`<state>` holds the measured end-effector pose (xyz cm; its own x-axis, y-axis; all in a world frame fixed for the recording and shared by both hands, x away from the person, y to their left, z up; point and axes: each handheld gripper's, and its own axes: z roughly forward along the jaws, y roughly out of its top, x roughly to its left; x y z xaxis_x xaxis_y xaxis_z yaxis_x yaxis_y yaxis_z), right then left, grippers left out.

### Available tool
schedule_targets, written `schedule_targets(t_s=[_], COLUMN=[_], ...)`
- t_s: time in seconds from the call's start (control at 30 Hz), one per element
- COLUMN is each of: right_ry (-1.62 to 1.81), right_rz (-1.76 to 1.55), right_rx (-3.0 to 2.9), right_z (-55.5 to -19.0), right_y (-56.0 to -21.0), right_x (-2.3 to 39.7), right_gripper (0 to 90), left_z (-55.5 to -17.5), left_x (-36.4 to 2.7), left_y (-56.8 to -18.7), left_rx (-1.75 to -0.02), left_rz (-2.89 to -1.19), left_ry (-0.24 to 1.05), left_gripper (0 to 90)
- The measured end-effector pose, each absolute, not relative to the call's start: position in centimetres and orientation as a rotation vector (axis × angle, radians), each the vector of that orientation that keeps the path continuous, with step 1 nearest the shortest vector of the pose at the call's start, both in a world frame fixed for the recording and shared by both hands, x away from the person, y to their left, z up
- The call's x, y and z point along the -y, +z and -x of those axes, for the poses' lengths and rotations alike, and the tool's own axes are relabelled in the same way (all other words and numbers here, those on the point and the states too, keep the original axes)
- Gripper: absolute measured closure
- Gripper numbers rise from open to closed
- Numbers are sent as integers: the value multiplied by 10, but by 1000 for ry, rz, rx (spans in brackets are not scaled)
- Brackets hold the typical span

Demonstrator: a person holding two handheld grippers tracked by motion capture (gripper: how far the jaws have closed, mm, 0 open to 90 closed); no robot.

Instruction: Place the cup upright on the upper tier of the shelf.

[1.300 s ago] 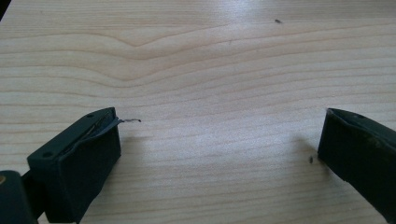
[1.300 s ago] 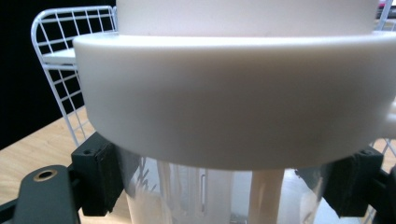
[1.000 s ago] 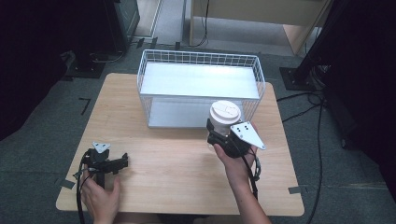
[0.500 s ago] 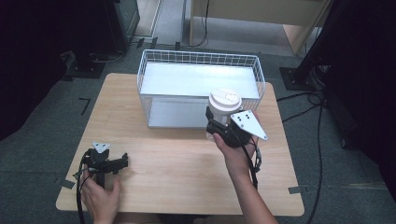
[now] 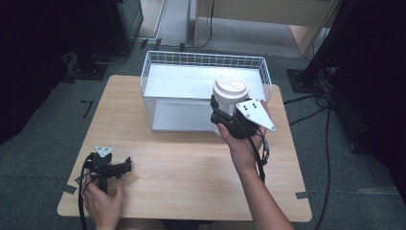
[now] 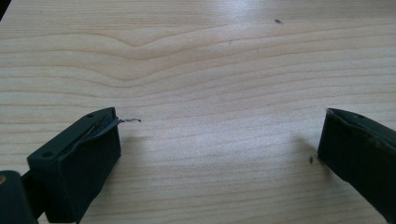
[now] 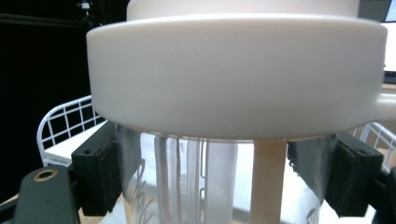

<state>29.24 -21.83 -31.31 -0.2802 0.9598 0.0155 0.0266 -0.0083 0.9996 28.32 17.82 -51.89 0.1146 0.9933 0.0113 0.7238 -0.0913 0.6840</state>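
In the high view, a light wooden table with rounded corners (image 5: 182, 172) stands on a grey floor, and a white wire basket with a pale flat bottom (image 5: 158, 62) sits on its far half. The right gripper (image 5: 225, 112), held in the person's right hand (image 5: 242, 143), is raised over the basket's near right corner and pinches a clear plastic jar with a wide white lid (image 5: 230, 91); the jar stands upright, above the basket's near rim. A grey three-cornered plate rides on top of that gripper and a black cable trails down along the forearm. At the near left corner of the table the left gripper (image 5: 125, 165) lies low on the wood, held by the left hand (image 5: 103, 203), its jaws pointing right. In the left gripper view, the two black jaws stand spread wide, one at each lower corner, with bare wood grain between them and a few small dark specks on the surface; a thin bit of wire curls off the tip of the left jaw. In the right gripper view, the two black jaws press against the clear wall of the jar (image 7: 233, 84) just under its broad white lid, and the white wire of the basket (image 7: 65, 119) shows behind at the left and right.
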Motion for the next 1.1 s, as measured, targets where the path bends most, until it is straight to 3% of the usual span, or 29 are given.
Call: schedule_targets(t_s=[0.57, 1.1], right_ry=[1392, 1329], right_rz=[-1068, -1105], right_rx=[-1387, -1377], right_z=[-326, -373], right_y=[-279, -269], right_x=[215, 204], right_gripper=[159, 158], left_z=[-283, -283], left_x=[-178, -178], left_y=[-519, -519], left_rx=[-1663, -1663], left_rz=[-1873, -1870], left_ry=[669, 670], left_gripper=[0, 0])
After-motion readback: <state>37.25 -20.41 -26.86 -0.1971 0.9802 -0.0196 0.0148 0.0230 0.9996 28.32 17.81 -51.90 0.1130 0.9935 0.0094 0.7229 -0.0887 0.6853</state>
